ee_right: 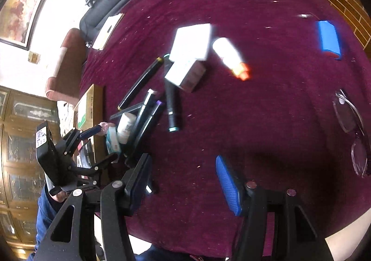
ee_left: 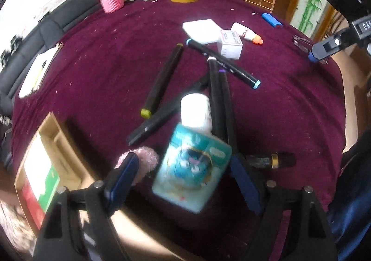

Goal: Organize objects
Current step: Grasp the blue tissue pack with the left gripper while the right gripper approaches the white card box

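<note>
Markers, black-barrelled with coloured caps (ee_left: 162, 80), lie scattered mid-desk on the maroon cloth (ee_left: 92, 63). Teal cartoon-printed tissue pack (ee_left: 192, 172) sits between the left gripper (ee_left: 185, 182) fingers, spread wide, not pressing. Right gripper (ee_right: 185, 182) fingers apart, holding nothing. Centre on the pack before closing; avoid the white bottle (ee_left: 197, 110) touching it.

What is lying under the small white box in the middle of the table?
The small white box rests partly on a black marker with light blue caps and on a flat white pad. Whatever else lies beneath is covered.
</note>
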The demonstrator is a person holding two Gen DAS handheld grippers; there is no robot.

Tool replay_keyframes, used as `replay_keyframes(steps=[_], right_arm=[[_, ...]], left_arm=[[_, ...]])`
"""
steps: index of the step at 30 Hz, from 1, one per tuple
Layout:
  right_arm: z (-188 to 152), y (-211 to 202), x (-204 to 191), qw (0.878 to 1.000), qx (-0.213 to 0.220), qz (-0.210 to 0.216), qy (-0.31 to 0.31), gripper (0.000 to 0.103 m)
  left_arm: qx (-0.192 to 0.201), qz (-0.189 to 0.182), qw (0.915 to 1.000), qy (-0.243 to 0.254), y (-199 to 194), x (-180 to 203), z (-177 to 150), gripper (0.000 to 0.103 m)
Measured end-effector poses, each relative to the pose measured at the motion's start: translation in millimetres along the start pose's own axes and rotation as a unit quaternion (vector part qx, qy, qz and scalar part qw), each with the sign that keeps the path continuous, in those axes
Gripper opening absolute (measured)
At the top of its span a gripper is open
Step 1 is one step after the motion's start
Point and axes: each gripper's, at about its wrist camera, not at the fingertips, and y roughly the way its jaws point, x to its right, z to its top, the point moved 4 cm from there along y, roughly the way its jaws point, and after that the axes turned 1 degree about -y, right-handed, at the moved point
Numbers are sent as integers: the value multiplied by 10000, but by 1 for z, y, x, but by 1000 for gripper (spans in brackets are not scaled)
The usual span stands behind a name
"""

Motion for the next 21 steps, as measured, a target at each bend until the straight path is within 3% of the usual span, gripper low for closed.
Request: replay_keyframes(steps=[3,7,8,9,12,15,18,21], right_arm=[[1,-1,2,10000,27,-18,50,63],[3,1,0,10000,14,-30,56,63],[3,2,-1,10000,0,-31,50,63],[4,4,-2,10000,-13,-36,45,63],[8,9,-4,10000,-57,-40,72,64],[15,13,-4,9999,-54,-41,158,65],[30,18,-3,9994,-47,1,353,67],[53,24,-3,9988,77,-179,443,74]], left_arm=[[5,-43,9999,143,8,6,7,81],[4,160,9994,299,17,17,8,77],[12,160,9997,181,19,18,7,72],[21,114,9999,50,18,18,6,57],[173,-36,9975,-691,15,12,-5,55],[387,-148,9862,-1603,5,8,-21,55],[445,-94,9739,-2225,-3,14,-36,55],[411,81,9679,-2479,-8,24,-45,55]])
